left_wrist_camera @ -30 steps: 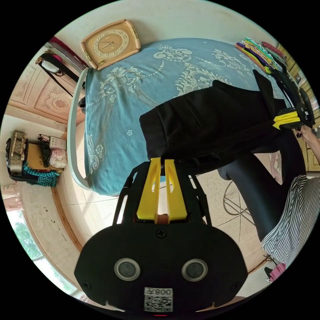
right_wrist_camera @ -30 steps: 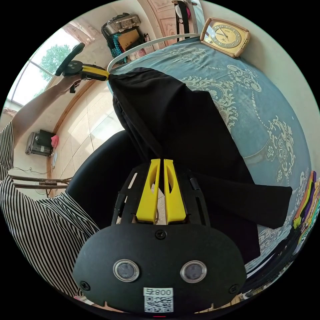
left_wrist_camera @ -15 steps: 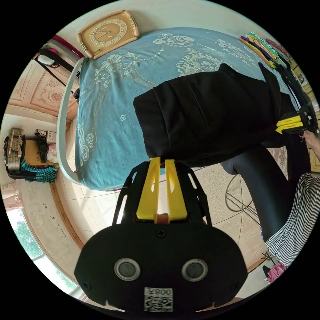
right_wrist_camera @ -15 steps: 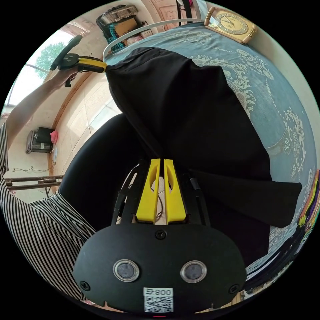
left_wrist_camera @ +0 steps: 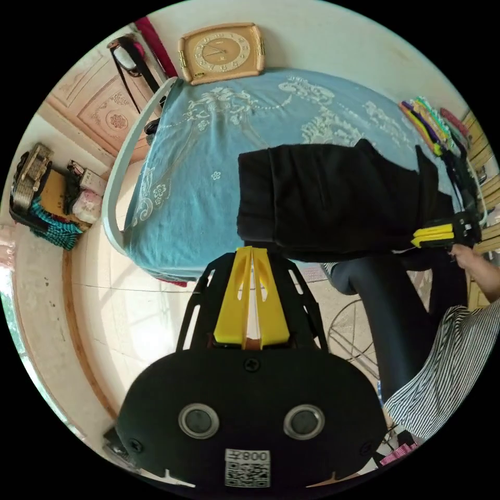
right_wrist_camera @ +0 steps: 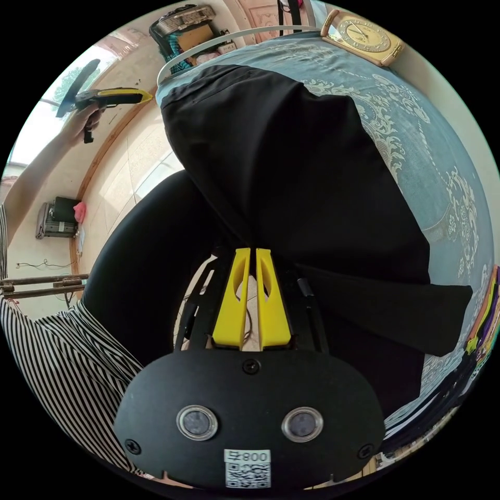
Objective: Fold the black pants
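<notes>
The black pants lie folded on the blue patterned bedspread, near its front edge. My left gripper is shut with nothing in it, drawn back a short way from the pants' near corner. From the right gripper view it hovers over the floor, apart from the cloth. My right gripper is shut on the pants' edge; its yellow jaws also appear at the pants' far corner in the left gripper view. A narrow flap of the pants sticks out sideways.
A framed clock leans at the head of the bed. Coloured hangers lie at the bed's far side. The person's dark-trousered leg and striped top stand beside the bed. Shelf clutter sits by the wall.
My left gripper has let go of the pants' corner and pulled back over the floor. The pants have settled flat on the bed. The right gripper keeps its hold.
</notes>
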The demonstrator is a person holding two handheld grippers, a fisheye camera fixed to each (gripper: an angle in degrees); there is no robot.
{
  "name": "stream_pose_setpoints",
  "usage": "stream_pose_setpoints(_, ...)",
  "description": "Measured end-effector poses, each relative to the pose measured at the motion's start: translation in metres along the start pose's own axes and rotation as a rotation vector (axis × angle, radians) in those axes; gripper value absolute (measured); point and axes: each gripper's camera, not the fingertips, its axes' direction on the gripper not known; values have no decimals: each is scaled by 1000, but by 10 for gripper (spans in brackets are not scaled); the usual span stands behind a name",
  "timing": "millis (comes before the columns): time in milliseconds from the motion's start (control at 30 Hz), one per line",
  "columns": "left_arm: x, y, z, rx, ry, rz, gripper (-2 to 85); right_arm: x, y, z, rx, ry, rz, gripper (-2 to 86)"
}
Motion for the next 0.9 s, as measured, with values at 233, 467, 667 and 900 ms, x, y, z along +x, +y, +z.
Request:
stream_pose_setpoints(233, 33, 16, -11, 156, 288, -74, 1, 7, 21, 8, 17, -14, -5, 23)
stream_pose_setpoints(467, 51, 26, 19, 17, 293, -177, 0, 31, 42, 21, 35, -70, 49, 28)
stream_pose_setpoints(667, 74, 20, -19, 45, 233, -172, 1, 70, 81, 4, 168, -257, 179, 26)
stream_pose_setpoints(900, 113, 18, -62, 113, 177, -207, 1, 125, 139, -13, 290, -400, 328, 5)
